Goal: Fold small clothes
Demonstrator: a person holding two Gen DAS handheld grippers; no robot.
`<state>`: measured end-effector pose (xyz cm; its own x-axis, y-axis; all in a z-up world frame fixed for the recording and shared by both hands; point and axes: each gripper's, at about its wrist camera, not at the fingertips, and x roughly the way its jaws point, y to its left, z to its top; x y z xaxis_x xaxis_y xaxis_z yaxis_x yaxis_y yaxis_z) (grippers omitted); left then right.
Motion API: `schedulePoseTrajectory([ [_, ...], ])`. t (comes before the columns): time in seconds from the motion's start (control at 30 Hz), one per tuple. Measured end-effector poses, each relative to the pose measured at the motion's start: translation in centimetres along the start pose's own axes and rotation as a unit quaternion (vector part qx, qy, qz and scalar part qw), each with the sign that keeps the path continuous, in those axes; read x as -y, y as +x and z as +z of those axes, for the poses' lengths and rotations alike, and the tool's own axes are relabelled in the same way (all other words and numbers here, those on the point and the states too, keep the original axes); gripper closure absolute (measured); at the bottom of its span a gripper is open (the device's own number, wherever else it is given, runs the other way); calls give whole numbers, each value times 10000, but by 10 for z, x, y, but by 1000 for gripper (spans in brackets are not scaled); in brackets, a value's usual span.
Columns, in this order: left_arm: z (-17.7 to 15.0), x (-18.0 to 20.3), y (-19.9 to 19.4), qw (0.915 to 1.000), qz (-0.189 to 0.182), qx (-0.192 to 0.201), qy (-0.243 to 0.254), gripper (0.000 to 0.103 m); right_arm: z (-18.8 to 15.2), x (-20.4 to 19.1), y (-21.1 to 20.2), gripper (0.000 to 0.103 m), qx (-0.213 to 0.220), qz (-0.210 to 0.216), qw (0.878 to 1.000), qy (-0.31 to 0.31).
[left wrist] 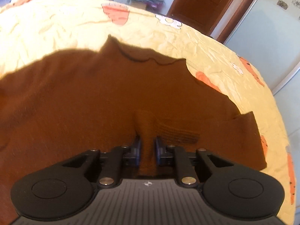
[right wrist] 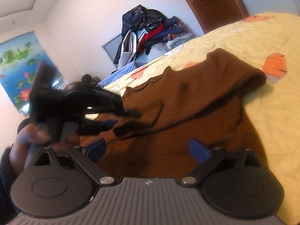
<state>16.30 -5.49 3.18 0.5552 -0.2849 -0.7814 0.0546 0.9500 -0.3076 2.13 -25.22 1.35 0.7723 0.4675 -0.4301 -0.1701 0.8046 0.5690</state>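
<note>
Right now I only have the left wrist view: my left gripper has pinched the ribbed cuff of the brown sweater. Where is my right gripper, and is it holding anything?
Observer: The right gripper is open and holds nothing; it hovers over the brown sweater.
Operator: Is my left grip on the cuff itself?
Observer: From the right wrist view the left gripper meets the sleeve at the ribbed cuff, though it is blurred.
Operator: Anything folded already?
Observer: Yes, on the far side one part of the sweater is doubled over, with a rounded fold edge against the yellow bedspread.
</note>
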Motion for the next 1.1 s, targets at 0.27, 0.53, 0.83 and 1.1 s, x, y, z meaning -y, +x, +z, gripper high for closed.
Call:
schedulePoseTrajectory([
  [0.27, 21, -19, -66, 9803, 1225, 1281, 874, 98, 1, 2, 1, 6, 0, 64, 10000, 40],
  [0.53, -3, -96, -35, 9723, 2127, 741, 628, 98, 2, 2, 3, 4, -44, 54, 10000, -55],
  [0.83, -6, -69, -107, 9623, 1476, 2185, 664, 34, 32, -13, -3, 1, 123, 24, 9989, -444],
  [1.1, -16, -41, -38, 9783, 1115, 1349, 1106, 14, 107, -7, 112, 3, -784, -850, 9880, -1023],
])
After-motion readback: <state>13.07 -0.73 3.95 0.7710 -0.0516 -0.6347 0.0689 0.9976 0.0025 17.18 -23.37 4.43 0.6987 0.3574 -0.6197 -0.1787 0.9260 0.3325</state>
